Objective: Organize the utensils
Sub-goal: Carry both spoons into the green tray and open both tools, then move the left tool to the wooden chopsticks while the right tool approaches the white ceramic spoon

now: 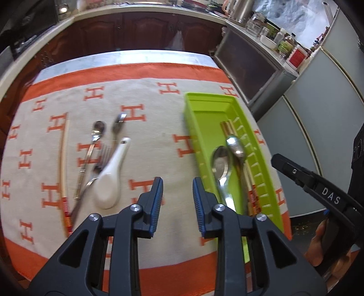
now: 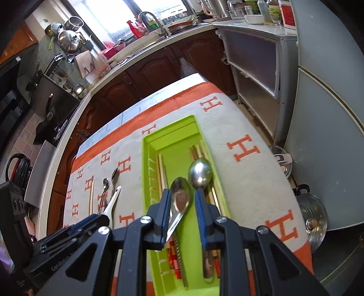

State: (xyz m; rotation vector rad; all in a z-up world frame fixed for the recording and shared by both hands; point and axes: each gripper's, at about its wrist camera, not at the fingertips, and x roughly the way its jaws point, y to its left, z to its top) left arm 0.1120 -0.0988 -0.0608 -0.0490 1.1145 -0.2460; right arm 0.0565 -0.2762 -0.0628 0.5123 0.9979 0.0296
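Lettering "DAS" on right gripper (image 1: pixel 278 160) arm.

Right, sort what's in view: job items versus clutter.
Job: green tray, two metal spoons in it, chopsticks in it; on the cloth, white spoon, fork, small spoon, chopstick.
Clutter: kettles, tap, jars, pot lid.

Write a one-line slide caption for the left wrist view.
Open left gripper hovers between loose cutlery beside a white spoon and the green tray holding spoons.
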